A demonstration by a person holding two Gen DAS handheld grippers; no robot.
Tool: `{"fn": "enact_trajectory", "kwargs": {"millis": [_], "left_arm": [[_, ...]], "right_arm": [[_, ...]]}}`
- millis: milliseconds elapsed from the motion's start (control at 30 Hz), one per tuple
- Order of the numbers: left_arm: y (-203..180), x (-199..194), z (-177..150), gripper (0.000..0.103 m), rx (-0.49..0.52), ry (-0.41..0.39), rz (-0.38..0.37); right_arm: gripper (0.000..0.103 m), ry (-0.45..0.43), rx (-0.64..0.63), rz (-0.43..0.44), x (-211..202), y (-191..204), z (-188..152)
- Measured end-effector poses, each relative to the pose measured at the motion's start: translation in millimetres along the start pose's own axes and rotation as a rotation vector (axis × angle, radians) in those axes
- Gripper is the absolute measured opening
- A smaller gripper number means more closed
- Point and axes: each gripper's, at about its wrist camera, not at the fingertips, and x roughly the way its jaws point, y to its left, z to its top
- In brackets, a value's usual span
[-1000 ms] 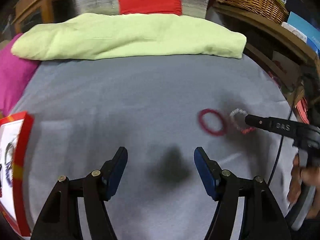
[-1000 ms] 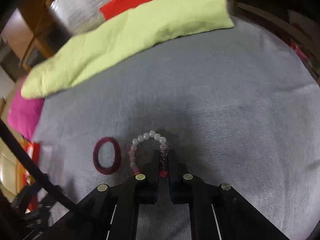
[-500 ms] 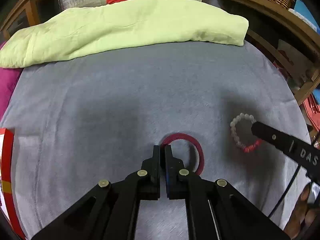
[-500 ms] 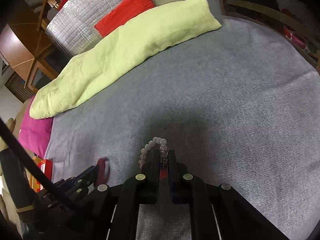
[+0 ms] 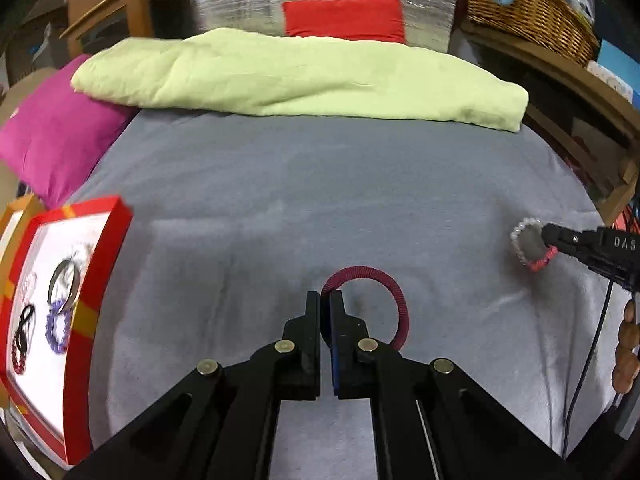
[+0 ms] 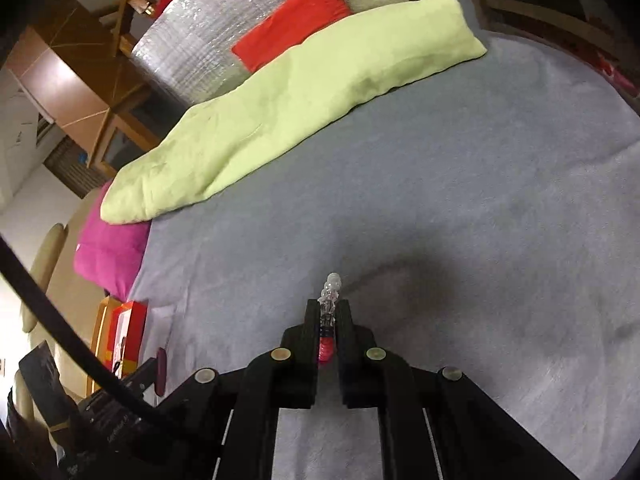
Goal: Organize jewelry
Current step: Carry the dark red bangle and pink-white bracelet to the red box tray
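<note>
My left gripper (image 5: 325, 298) is shut on the dark red corded ring bracelet (image 5: 394, 292), which arcs off to the right of the fingertips over the grey blanket (image 5: 320, 184). In the left wrist view the right gripper (image 5: 546, 236) at the far right holds a bracelet of white beads with a pink section (image 5: 526, 246). My right gripper (image 6: 328, 308) is shut on that beaded bracelet (image 6: 331, 290), seen edge-on and lifted above the blanket (image 6: 460, 184). A red-rimmed jewelry box (image 5: 106, 264) at the left holds several bracelets.
A light green folded blanket (image 5: 304, 76) lies across the back. A magenta cushion (image 5: 56, 136) sits back left, with a silver-and-red cushion (image 5: 344, 16) behind. A wicker basket (image 5: 528, 12) and wooden shelving stand right. A person's hand (image 5: 626, 344) shows at the right edge.
My left gripper went from open to shut, closing on the dark red ring, then carried it left so the red box came into view. The right gripper raised the beaded bracelet off the blanket.
</note>
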Motion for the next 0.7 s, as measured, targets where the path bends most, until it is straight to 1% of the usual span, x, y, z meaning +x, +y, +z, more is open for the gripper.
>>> {"fn": "enact_trajectory", "kwargs": {"millis": [133,300,533,700], "left_arm": [[11,7,-4,0.004,-0.026,0.012,-0.012],[9,18,-6,0.004,-0.041,0.014,-0.025],[14,22,-11,0.004,-0.067,0.026,-0.042],[11,22,-13,0.004,-0.053,0.02,-0.04]], "right_arm": [[0.008,0.01,-0.025,-0.012,-2,11,-13],[0.008,0.019,-0.062,-0.036,1,18,-24],[0.008,0.033,-0.097,-0.065,7,23,-28],[0.008,0.032,-0.113,-0.066,8,25,-29]]}}
